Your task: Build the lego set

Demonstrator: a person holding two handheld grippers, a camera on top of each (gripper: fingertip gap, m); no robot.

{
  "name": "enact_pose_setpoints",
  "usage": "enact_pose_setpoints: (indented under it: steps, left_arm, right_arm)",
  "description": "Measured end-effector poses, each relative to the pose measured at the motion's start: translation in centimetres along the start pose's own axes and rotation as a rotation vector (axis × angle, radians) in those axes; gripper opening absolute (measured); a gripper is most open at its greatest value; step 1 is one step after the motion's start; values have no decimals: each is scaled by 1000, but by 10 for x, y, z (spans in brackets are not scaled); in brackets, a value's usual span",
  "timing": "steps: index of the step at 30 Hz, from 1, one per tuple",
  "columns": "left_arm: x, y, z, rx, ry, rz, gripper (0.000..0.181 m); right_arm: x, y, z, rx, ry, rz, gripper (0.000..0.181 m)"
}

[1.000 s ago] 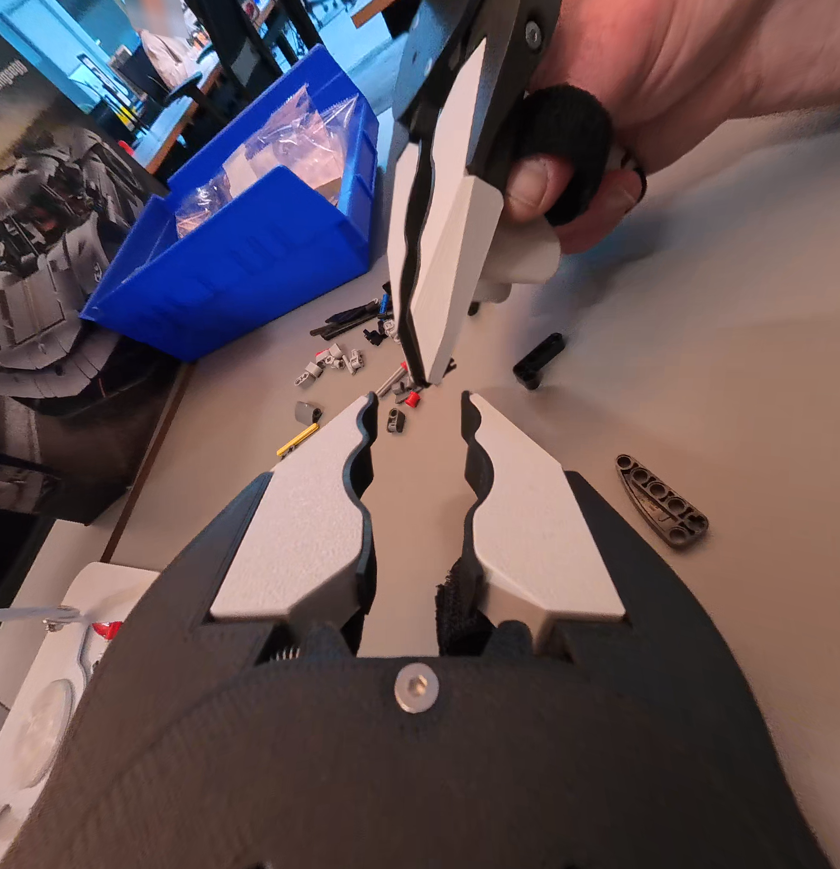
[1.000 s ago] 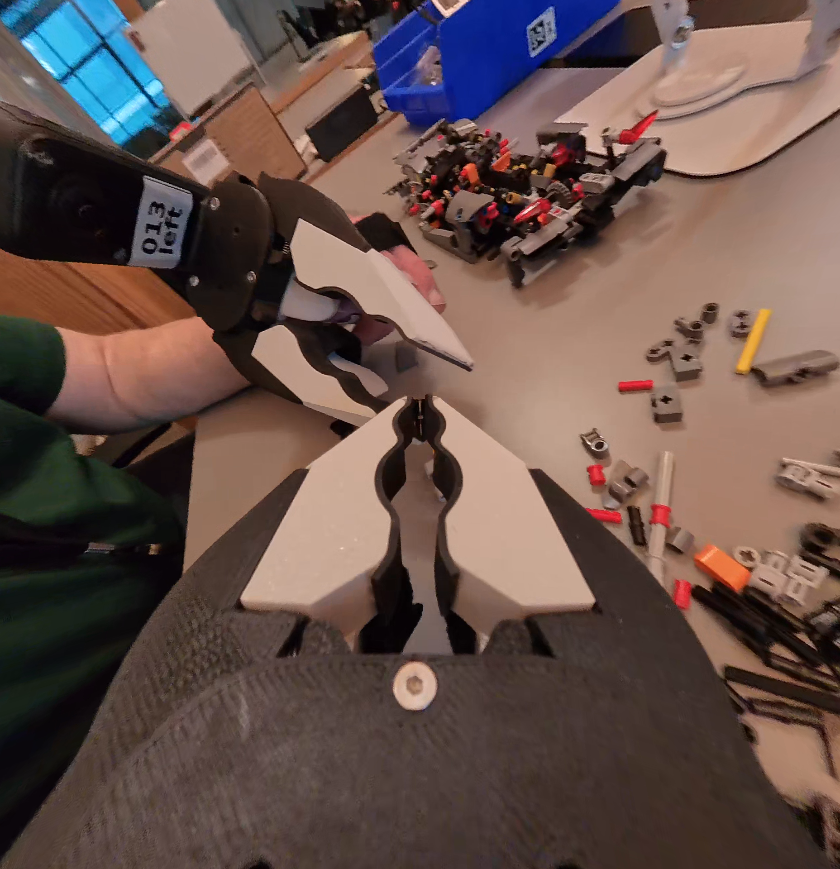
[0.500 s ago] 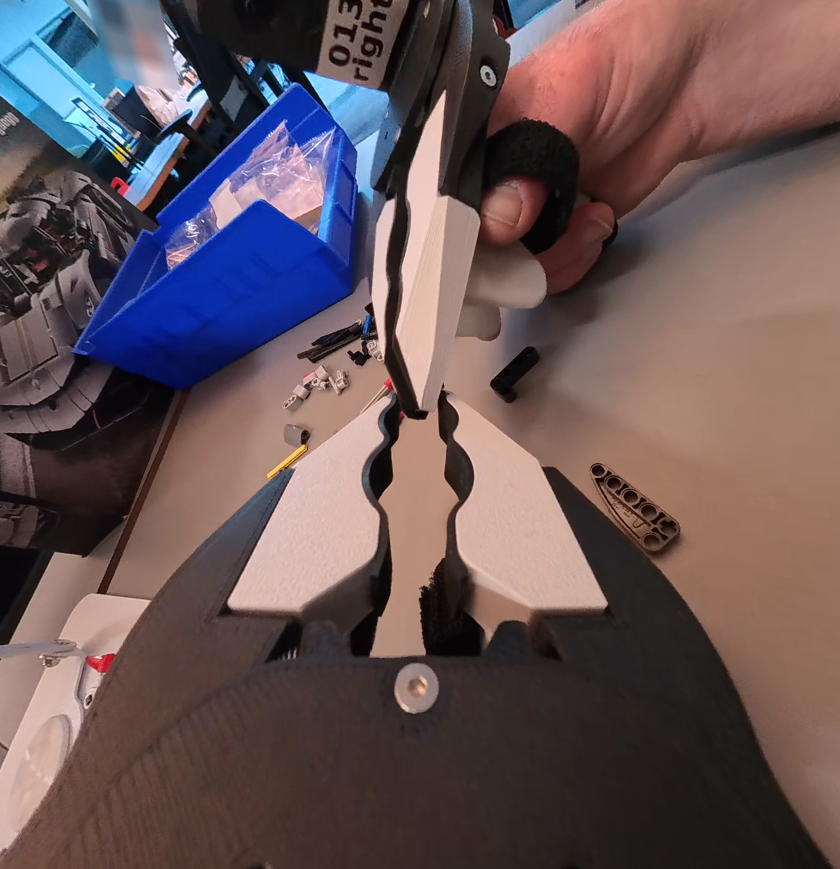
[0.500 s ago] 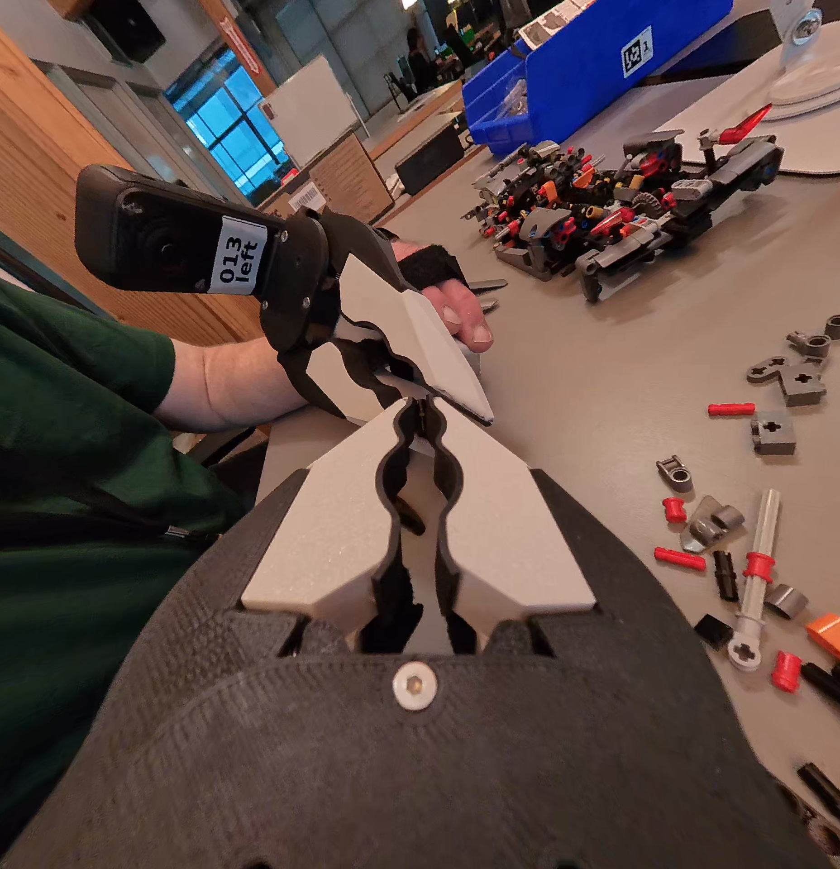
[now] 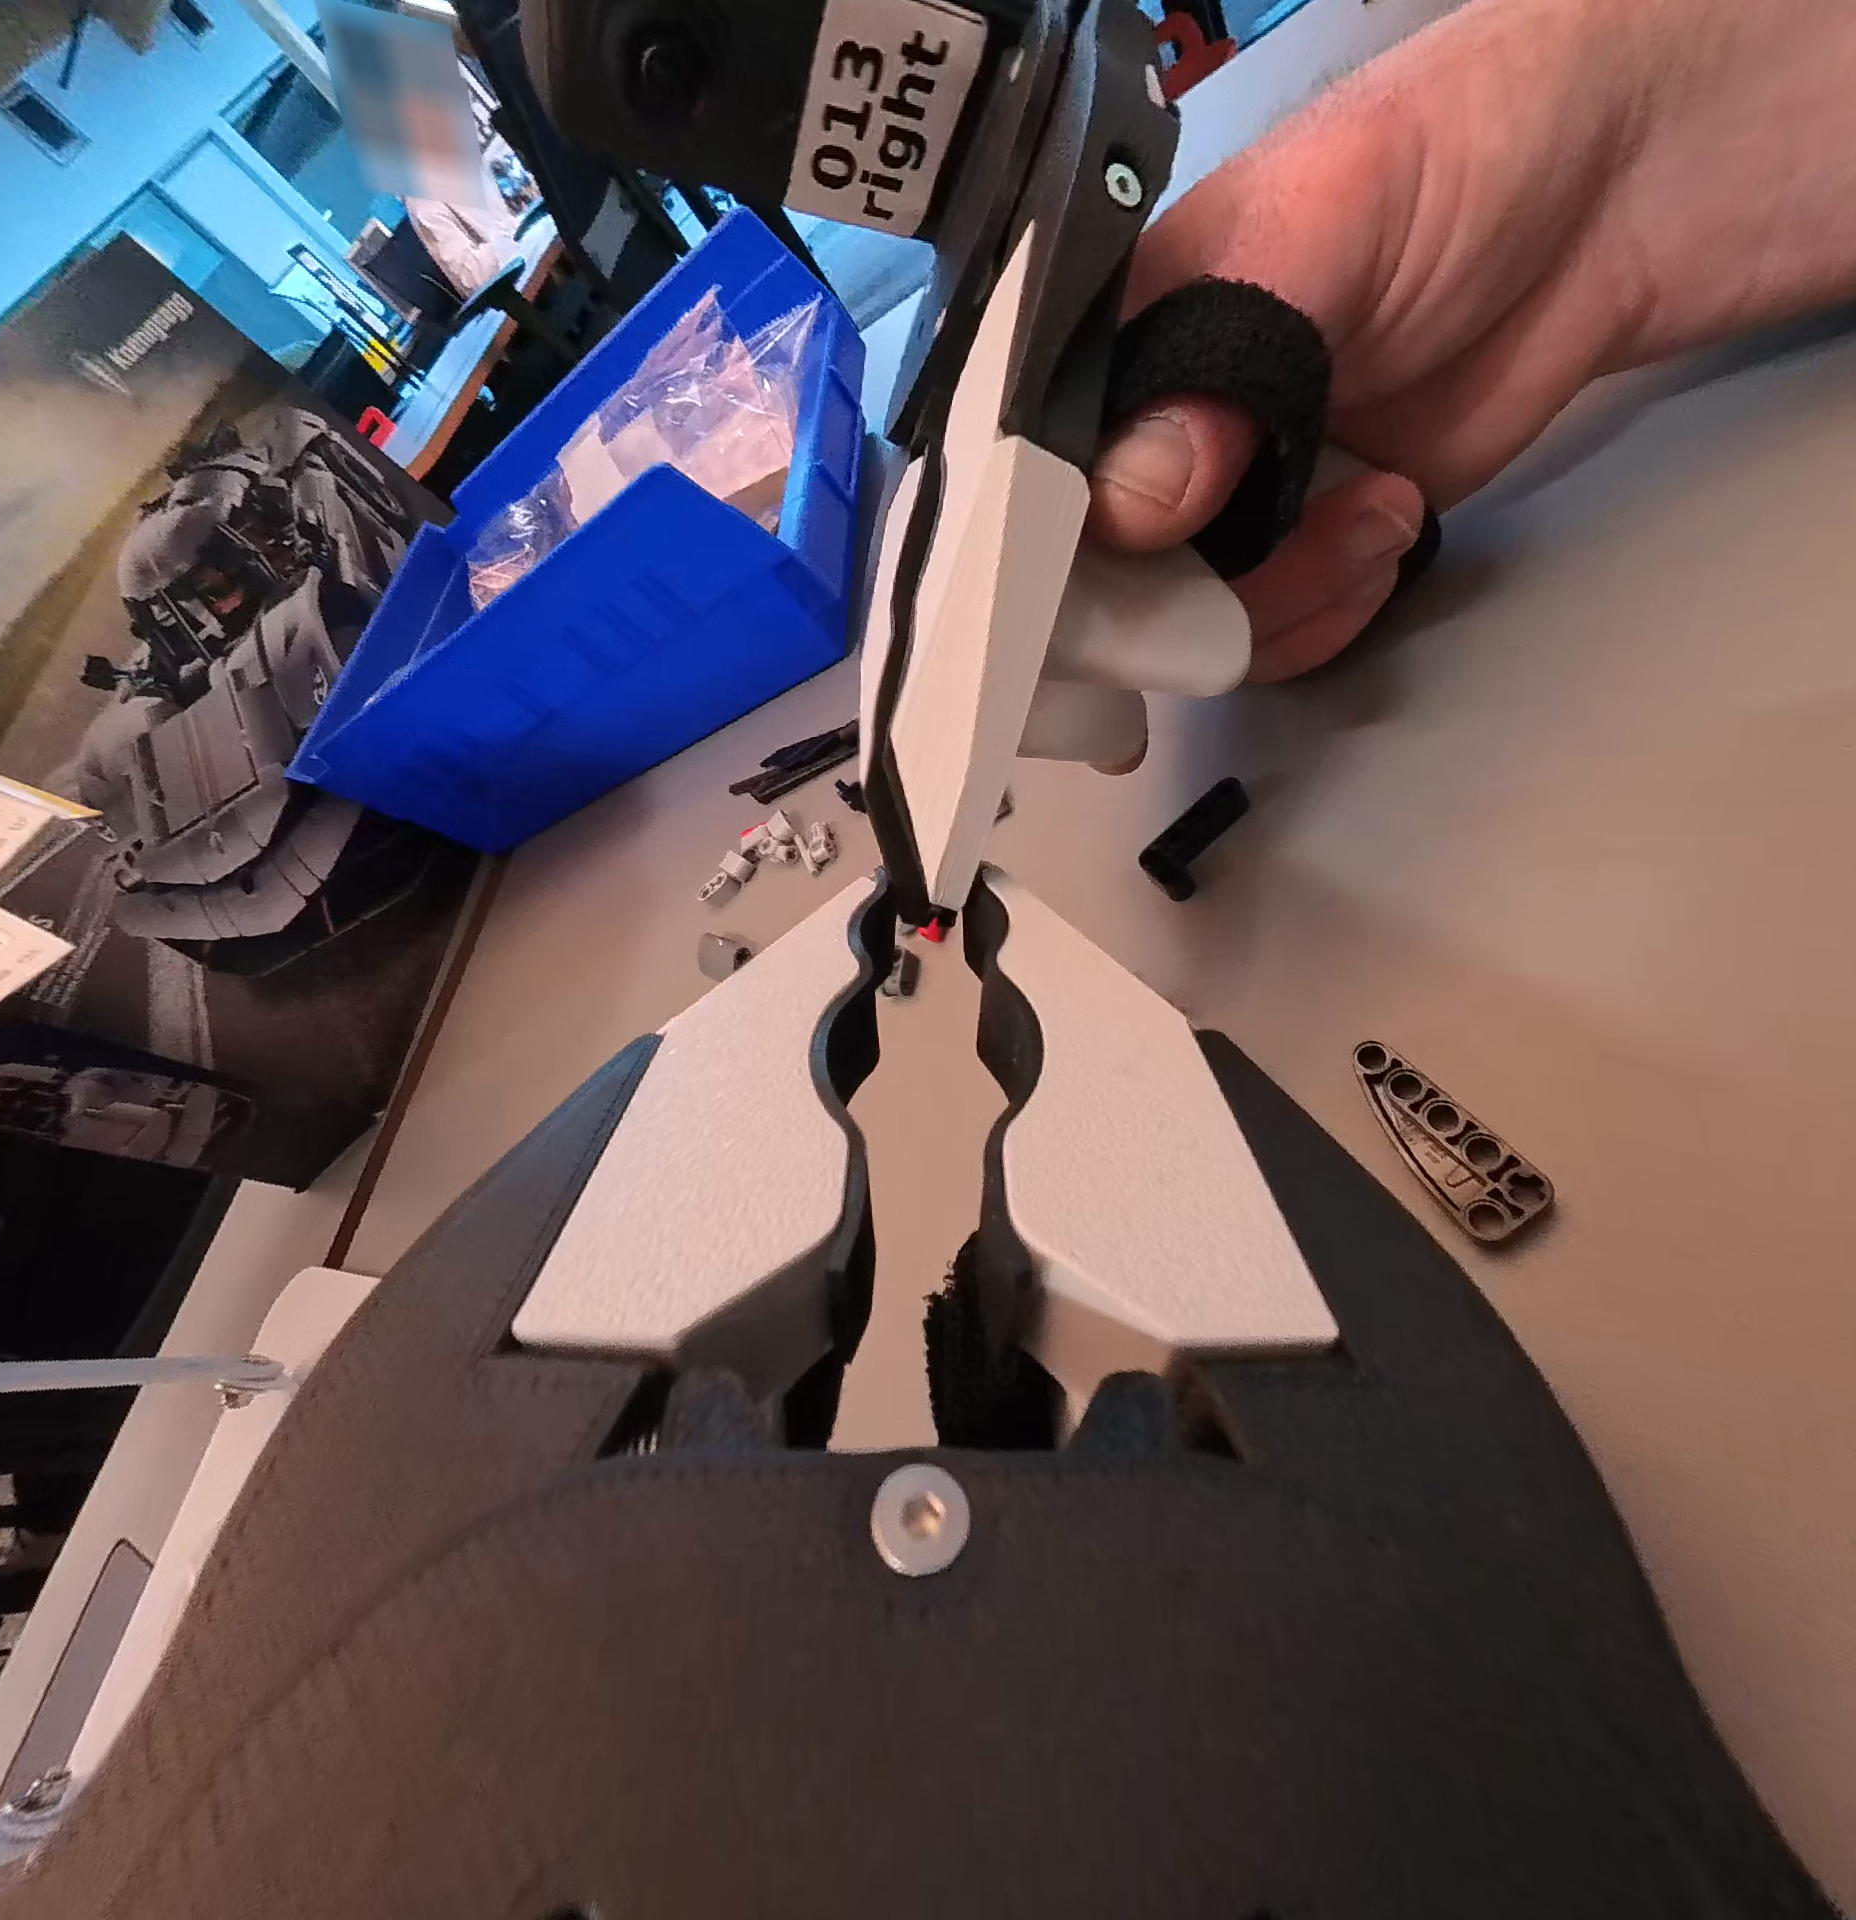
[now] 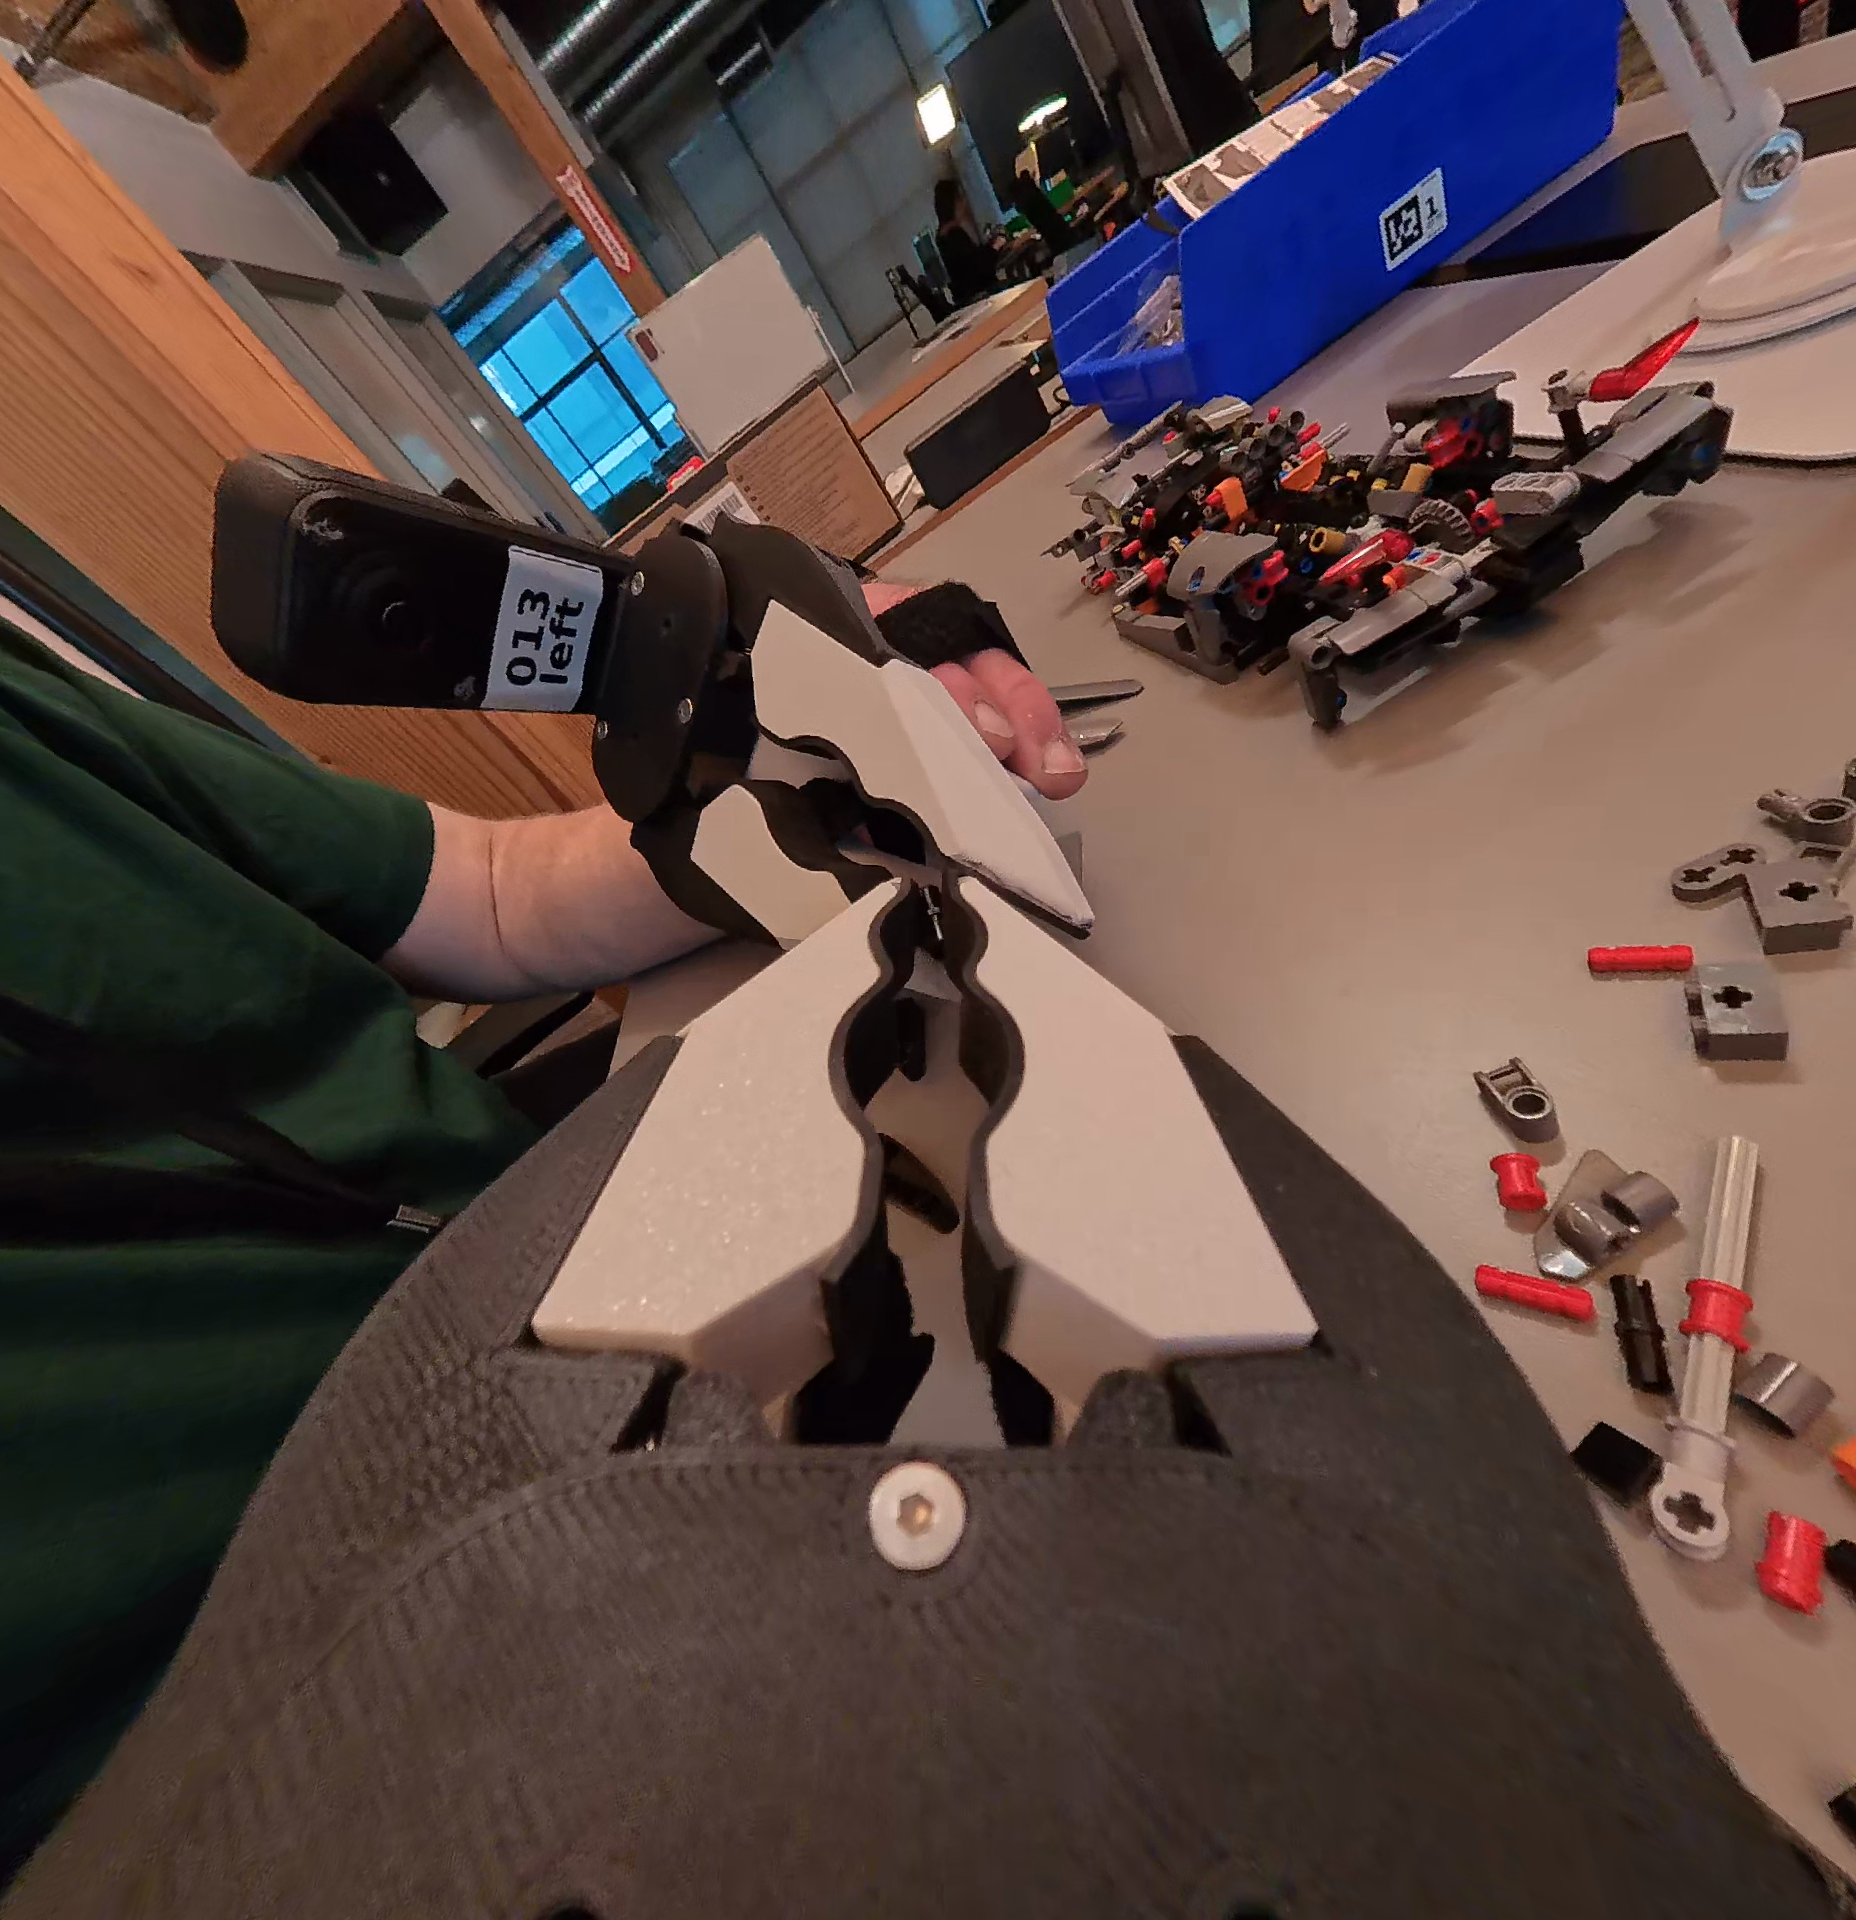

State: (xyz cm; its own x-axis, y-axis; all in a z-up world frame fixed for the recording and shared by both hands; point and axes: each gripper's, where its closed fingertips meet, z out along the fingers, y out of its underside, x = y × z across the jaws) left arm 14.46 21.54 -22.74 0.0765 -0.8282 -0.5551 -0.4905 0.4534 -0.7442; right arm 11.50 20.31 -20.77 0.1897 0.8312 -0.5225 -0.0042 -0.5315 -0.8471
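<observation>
On the grey table (image 5: pixel 1526 831) we see a blue bin (image 5: pixel 612 644) holding clear bags (image 5: pixel 685 416), loose pieces (image 6: pixel 1682 1247) nearby, our right gripper (image 6: pixel 932 914) pinching a small pin (image 6: pixel 934 920) between the left gripper's (image 5: pixel 929 914) part-open fingers.

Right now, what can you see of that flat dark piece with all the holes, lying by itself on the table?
The dark grey holed piece is a thin, flat Lego panel that looks like hard plastic. It is shaped like a curved wedge: narrow at its far end, wider at its near end. A row of round holes runs along it. It lies flat on the pale grey table, to the right of the left gripper. Nothing touches it except the table.
</observation>
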Motion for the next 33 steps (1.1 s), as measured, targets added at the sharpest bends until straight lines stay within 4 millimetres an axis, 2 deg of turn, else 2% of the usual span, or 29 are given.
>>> enact_pose_setpoints:
  steps: [20,33]
  left_arm:
    - [-12,2,0,-17,-83,-9,10]
    - [-18,1,-1,-3,-127,-13,10]
  right_arm:
    - [6,-9,2,60,62,-56,3]
    - [5,-15,2,105,54,-17,6]
